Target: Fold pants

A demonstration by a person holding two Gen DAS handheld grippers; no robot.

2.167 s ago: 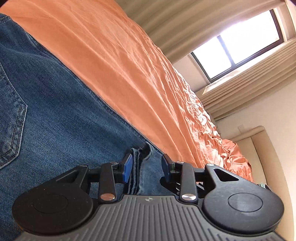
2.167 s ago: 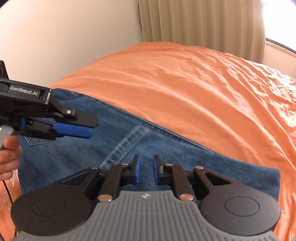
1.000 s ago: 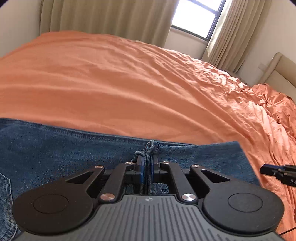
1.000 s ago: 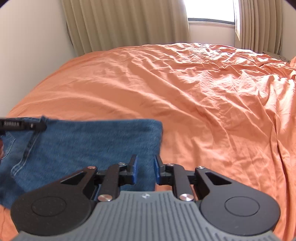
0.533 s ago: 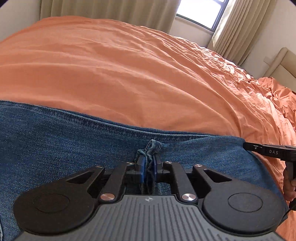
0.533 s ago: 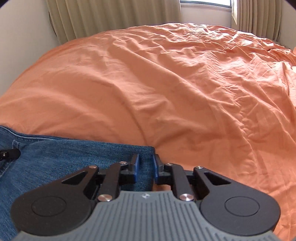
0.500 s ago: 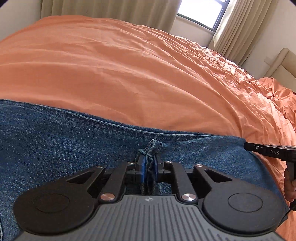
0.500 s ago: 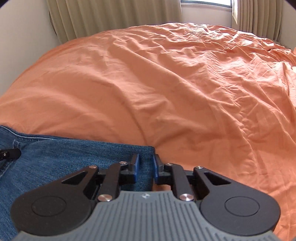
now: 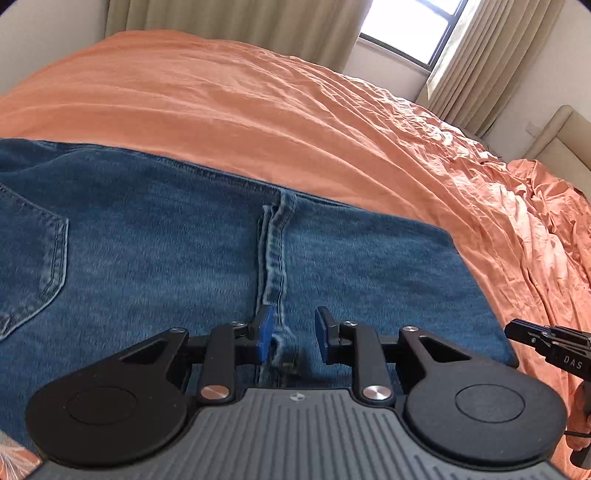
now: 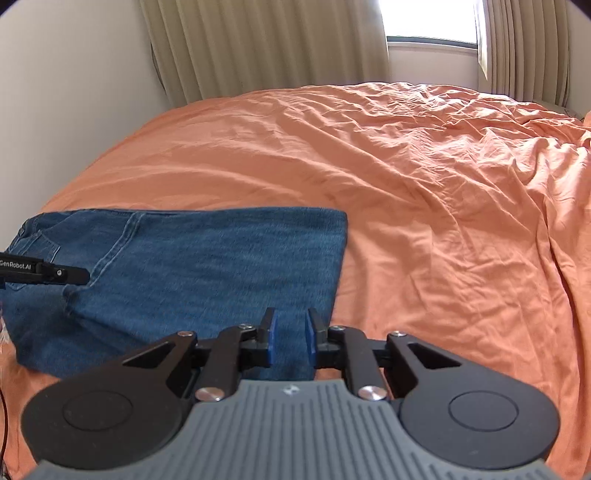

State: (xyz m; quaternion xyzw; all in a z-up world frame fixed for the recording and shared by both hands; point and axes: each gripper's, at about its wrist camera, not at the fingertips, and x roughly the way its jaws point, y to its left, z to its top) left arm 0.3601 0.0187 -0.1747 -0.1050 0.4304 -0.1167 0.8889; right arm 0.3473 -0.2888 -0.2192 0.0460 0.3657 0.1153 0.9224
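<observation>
Blue jeans (image 9: 155, 251) lie folded and flat on the orange bed (image 9: 258, 110), back pocket (image 9: 33, 266) at the left. The leg hem (image 9: 275, 258) runs straight up from my left gripper (image 9: 293, 332), whose jaws are opening; the hem's near end lies between them, beside the left pad, and neither pad presses on it. In the right wrist view the jeans (image 10: 203, 266) end in a fold edge just right of centre. My right gripper (image 10: 290, 336) hovers over that near corner, jaws a narrow gap apart with nothing in them. Each gripper shows in the other's view: right gripper (image 9: 546, 343), left gripper (image 10: 44, 273).
Rumpled orange sheet (image 10: 443, 203) stretches far and to the right. Beige curtains (image 10: 258, 48) and a window (image 9: 406, 33) stand behind the bed. A padded headboard (image 9: 557, 136) is at the far right, a pale wall (image 10: 66, 92) at the left.
My left jaws parted and let go of the bunched hem, which now lies flat, and the gripper drew back. My right gripper pulled back from the fold edge, showing more of the jeans.
</observation>
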